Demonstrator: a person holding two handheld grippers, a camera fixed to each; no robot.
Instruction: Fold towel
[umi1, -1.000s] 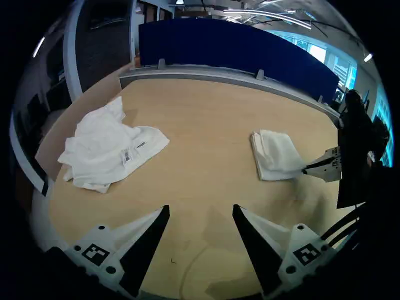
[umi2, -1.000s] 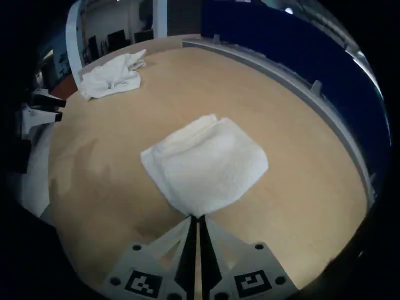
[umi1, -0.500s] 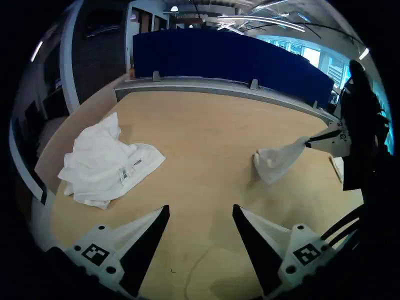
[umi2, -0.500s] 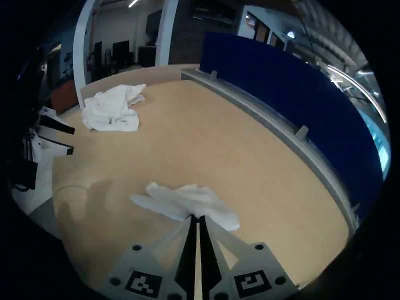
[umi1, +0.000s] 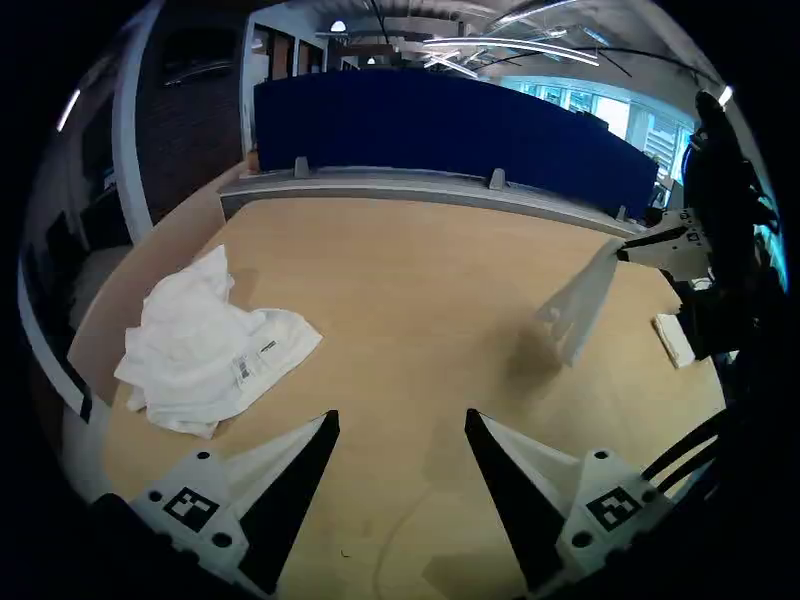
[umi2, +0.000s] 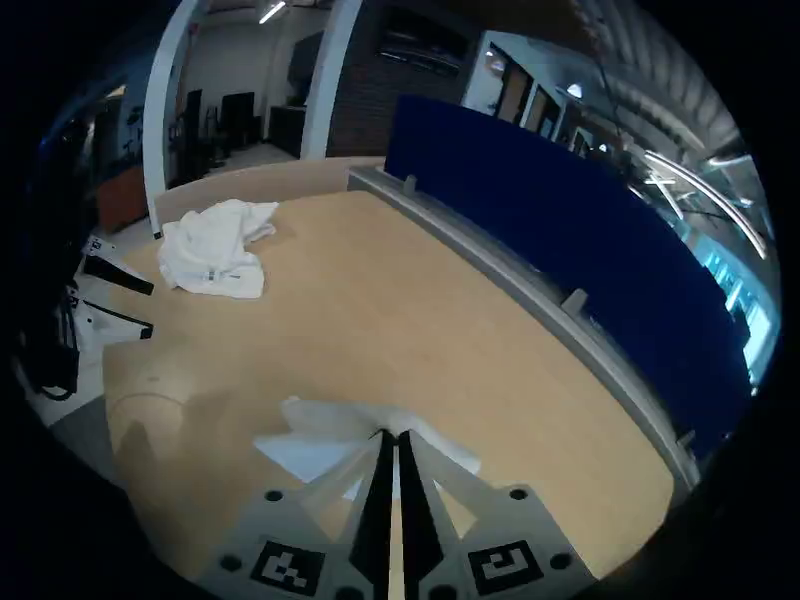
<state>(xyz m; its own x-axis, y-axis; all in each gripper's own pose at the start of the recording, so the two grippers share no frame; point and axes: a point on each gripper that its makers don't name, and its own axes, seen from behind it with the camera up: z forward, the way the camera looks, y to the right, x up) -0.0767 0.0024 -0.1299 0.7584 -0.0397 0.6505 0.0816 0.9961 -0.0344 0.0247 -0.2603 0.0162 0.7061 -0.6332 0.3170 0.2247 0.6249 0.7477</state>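
Your R tongs (umi2: 397, 436) clamp the towel (umi1: 578, 300) above the surface (umi1: 400, 270).
It hangs, long axis near-vertical; L tongs (umi1: 400, 428) gape wide, low over surface.

White towels/cloths: 3 in left gripper view. 1 crumpled towel (umi1: 205, 345) mid-left, 1 hanging towel (umi1: 580, 300) mid-right, 1 small folded white cloth (umi1: 675, 340) at far right edge. Grippers: 2, i.e. left gripper (umi1: 400, 414) bottom centre, right gripper (umi2: 392, 435) bottom centre of right gripper view. 1 table (umi1: 400, 270). 1 blue partition (umi1: 440, 125) across top.
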